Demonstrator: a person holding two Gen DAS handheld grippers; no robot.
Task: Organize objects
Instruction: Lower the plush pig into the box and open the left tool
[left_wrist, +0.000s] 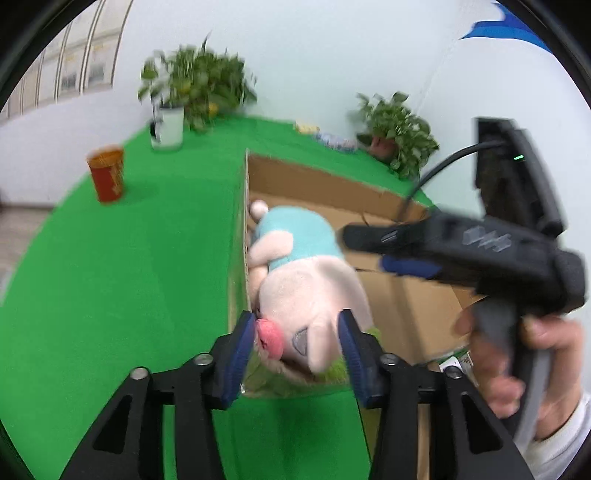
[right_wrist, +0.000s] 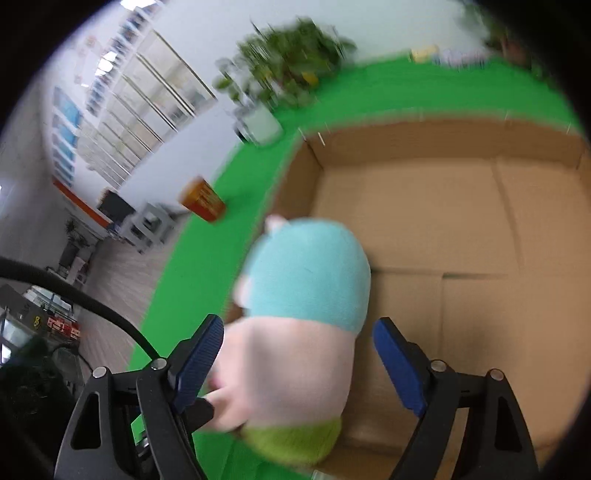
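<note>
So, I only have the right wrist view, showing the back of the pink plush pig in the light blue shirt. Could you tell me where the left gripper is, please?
Observer: The left gripper is at the near end of the brown cardboard box, with its blue pads either side of the plush pig's head.
Operator: Is it squeezing the head?
Observer: I cannot tell. The pads sit close against it, one right beside the pink snout.
Operator: Which way does the pig face?
Observer: Its face is toward the left gripper and its feet are toward the box's far end.
</note>
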